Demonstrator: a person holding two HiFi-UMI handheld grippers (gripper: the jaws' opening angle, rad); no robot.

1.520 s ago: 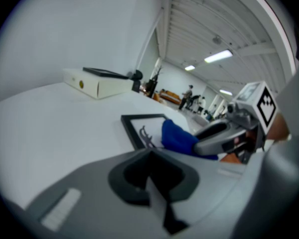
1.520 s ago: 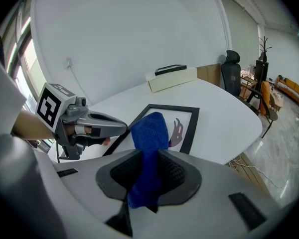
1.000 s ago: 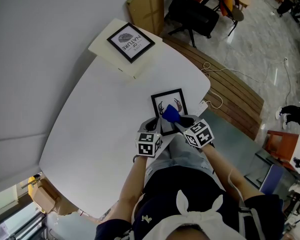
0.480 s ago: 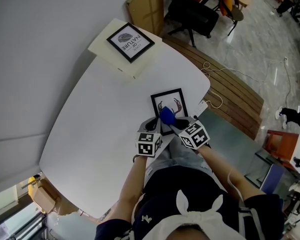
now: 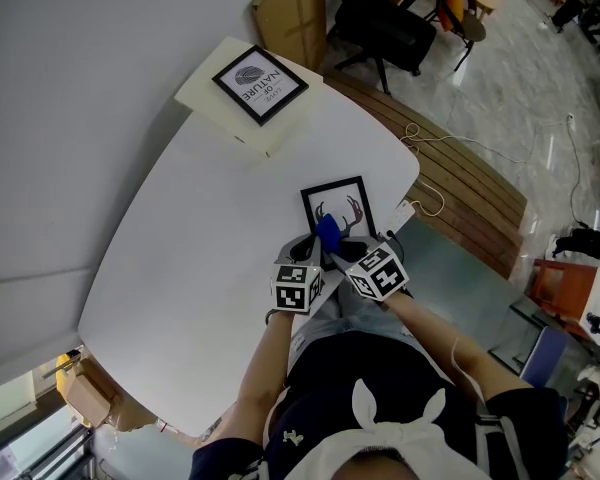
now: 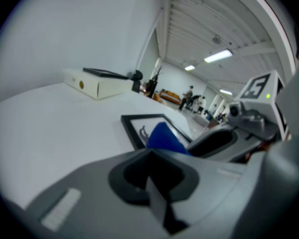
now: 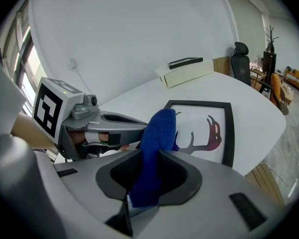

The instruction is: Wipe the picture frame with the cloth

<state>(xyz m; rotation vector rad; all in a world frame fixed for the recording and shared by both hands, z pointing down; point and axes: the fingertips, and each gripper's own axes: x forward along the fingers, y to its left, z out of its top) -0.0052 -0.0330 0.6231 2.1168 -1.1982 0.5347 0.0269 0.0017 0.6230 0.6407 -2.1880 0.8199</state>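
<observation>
Currently underway: wiping the picture frame (image 5: pixel 346 200) with the cloth (image 7: pixel 157 133).
Frame position: flat on tabletop (image 5: pixel 200 228), right of centre in head view.
Right claw (image 7: pixel 148 156): clamped on cloth; cloth tip over frame's lower left.
Left claw (image 6: pixel 150 156): closed, empty, beside frame's near corner.
Advice: press lightly, sweep the whole glass, brace frame against sliding.

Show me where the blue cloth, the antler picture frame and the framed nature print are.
blue cloth (image 7: pixel 157 138): right gripper view, middle of its upright fold.
antler picture frame (image 5: pixel 338 203): head view, its white picture area.
framed nature print (image 5: pixel 260 83): head view, centre of its face.
</observation>
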